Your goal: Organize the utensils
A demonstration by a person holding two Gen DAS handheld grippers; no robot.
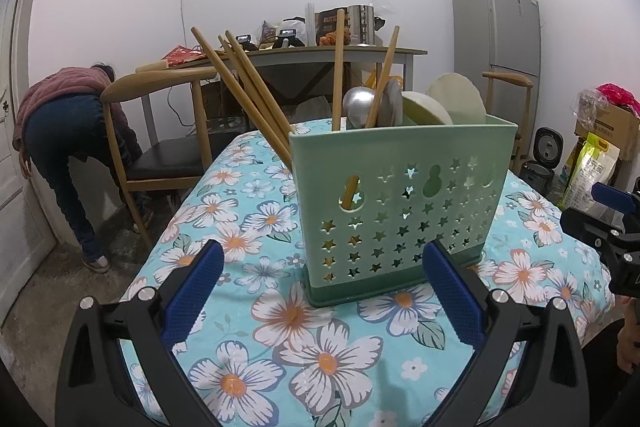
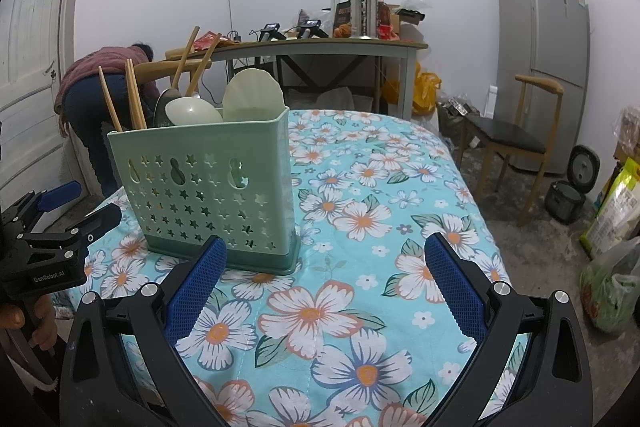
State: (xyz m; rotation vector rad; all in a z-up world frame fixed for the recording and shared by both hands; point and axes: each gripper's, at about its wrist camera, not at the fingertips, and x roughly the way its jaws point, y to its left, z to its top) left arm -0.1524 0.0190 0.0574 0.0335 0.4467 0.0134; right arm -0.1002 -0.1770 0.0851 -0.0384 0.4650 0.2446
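1. The caddy (image 1: 400, 203) stands upright on the flowered cloth (image 1: 280, 347), so chopsticks (image 1: 248, 95) and spoons (image 1: 358, 107) lean inside, handles up.
2. The left gripper (image 1: 322, 295) gapes empty before it.
3. The right gripper (image 2: 324, 291), likewise released, holds nothing beside it; sorting looks finished.

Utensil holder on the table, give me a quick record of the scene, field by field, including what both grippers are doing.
holder: green utensil holder with star cutouts, upright on the floral tablecloth
contents: wooden chopsticks leaning out, metal spoon, pale plastic spoons
loose utensils on cloth: none visible
left gripper: open, empty, just in front of holder
right gripper: open, empty, to the holder's right
background: a person bending by the door, wooden chair, fridge
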